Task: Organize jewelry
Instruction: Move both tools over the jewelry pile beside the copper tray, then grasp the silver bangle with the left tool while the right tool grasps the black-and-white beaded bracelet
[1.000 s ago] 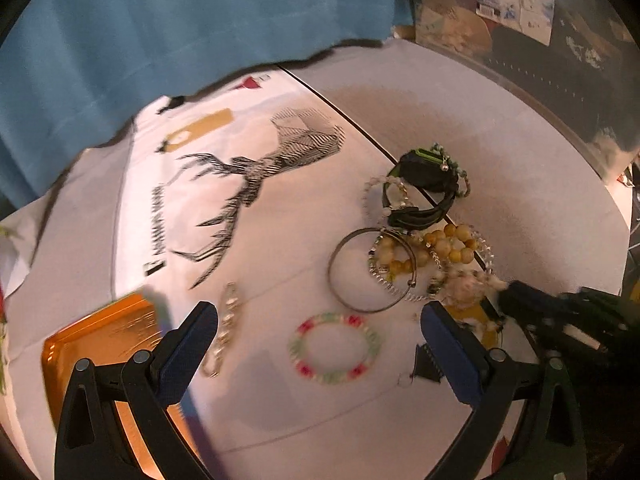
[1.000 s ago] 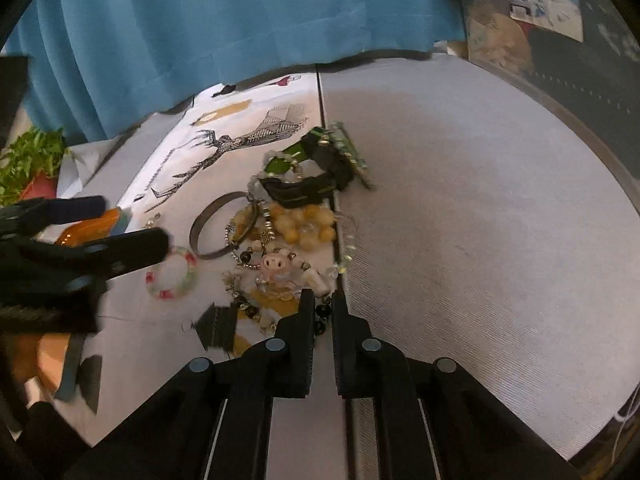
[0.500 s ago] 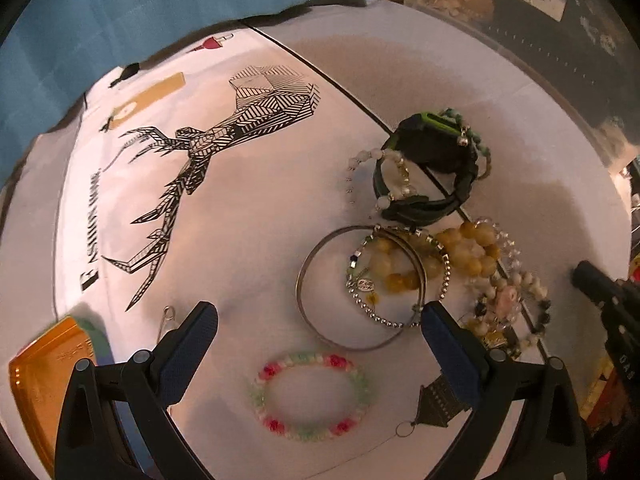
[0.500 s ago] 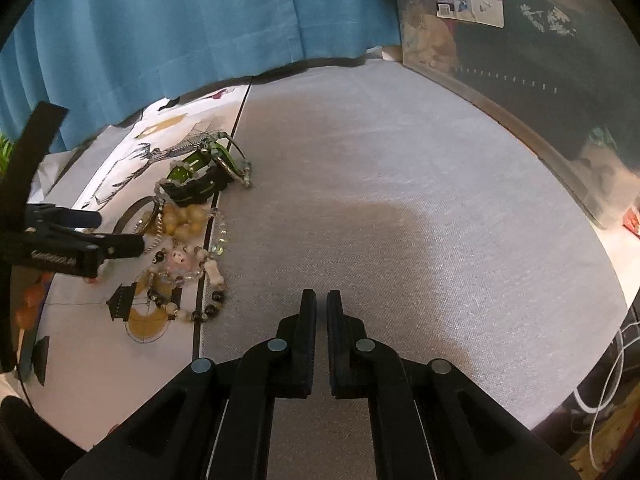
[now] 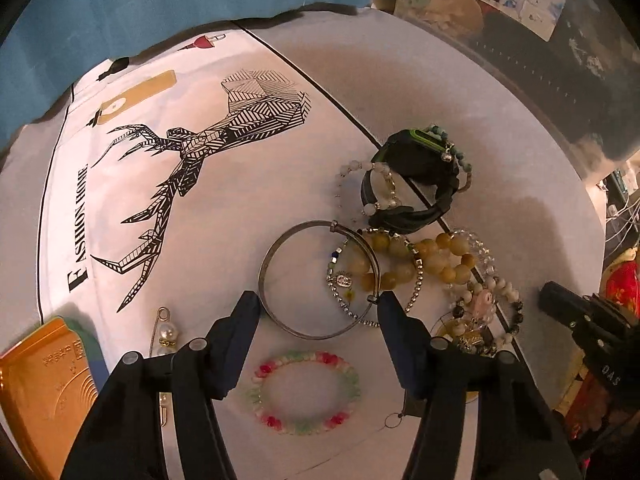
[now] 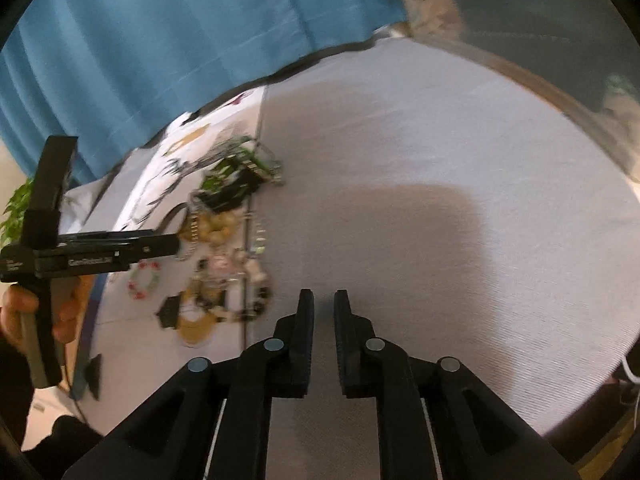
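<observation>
A silver bangle (image 5: 276, 256) lies on the white printed cloth (image 5: 224, 216). My left gripper (image 5: 318, 307) is open, its fingertips on either side of the bangle's near half. A pink and green bead bracelet (image 5: 304, 392) lies between the fingers, nearer the camera. A yellow bead bracelet (image 5: 440, 264), a silver chain bracelet (image 5: 416, 296), a black and green watch (image 5: 416, 168) and a dark bead string (image 5: 500, 320) lie in a pile to the right. My right gripper (image 6: 323, 300) hangs over bare grey cloth, jaws nearly together and empty, to the right of the blurred pile (image 6: 224, 240).
An orange tin (image 5: 40, 392) stands at the lower left, with a pearl safety pin (image 5: 166, 332) beside it. A blue curtain (image 5: 160, 4) hangs behind the table. A dark clear bin (image 5: 540, 40) stands at the back right. A hand holds the left gripper's body (image 6: 80, 256).
My left gripper has moved forward and down and its jaws have narrowed around the silver bangle. My right gripper has drawn back to the right, and its jaws have parted slightly.
</observation>
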The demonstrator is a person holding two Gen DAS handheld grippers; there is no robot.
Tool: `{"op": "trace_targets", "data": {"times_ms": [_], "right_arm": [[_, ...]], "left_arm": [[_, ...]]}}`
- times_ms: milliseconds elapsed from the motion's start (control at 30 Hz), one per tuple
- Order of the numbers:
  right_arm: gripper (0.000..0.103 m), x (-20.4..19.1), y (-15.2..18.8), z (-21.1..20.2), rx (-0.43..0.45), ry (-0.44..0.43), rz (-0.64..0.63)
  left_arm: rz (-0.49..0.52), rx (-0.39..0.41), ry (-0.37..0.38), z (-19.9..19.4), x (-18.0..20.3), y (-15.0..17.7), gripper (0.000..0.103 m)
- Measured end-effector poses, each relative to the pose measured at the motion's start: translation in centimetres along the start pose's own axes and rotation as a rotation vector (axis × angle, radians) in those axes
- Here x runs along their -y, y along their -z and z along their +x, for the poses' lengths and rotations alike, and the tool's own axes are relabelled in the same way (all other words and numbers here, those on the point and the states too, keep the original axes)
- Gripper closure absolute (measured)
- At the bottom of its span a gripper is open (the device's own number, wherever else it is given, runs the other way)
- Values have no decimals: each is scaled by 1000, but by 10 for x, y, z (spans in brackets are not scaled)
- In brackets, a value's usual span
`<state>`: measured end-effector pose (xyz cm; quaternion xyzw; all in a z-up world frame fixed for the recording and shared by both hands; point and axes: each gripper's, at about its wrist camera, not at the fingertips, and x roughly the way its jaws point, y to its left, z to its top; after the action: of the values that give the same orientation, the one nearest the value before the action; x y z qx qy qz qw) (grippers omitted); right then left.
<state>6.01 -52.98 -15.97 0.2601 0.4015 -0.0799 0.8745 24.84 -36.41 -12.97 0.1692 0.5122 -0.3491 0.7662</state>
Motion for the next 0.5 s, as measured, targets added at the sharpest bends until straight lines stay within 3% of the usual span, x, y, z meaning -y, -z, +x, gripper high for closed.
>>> {"op": "trace_targets", "data": {"times_ms": [33,100,167,333,400,500], "right_arm": [[85,-5,-2,3,-6,-9,-17],[66,-15,-6,8,-12,-15,-59],[55,-24,-7,11,-10,-14,-95],[54,-42,-5,21,11,53,-220],[54,-51,-3,25,15,102,-294],[55,-58,2,25,29,135,-358]], "left_arm": [[-2,-3,3,0,-1,0,43],[-8,-11,7,0,-4,-1,38],[-8,-17,8,0,-6,-3,36],[19,-21,-2,5,-7,-9,30],[29,-33,13,10,-7,-14,16],[52,-48,11,14,-5,-22,15]]}}
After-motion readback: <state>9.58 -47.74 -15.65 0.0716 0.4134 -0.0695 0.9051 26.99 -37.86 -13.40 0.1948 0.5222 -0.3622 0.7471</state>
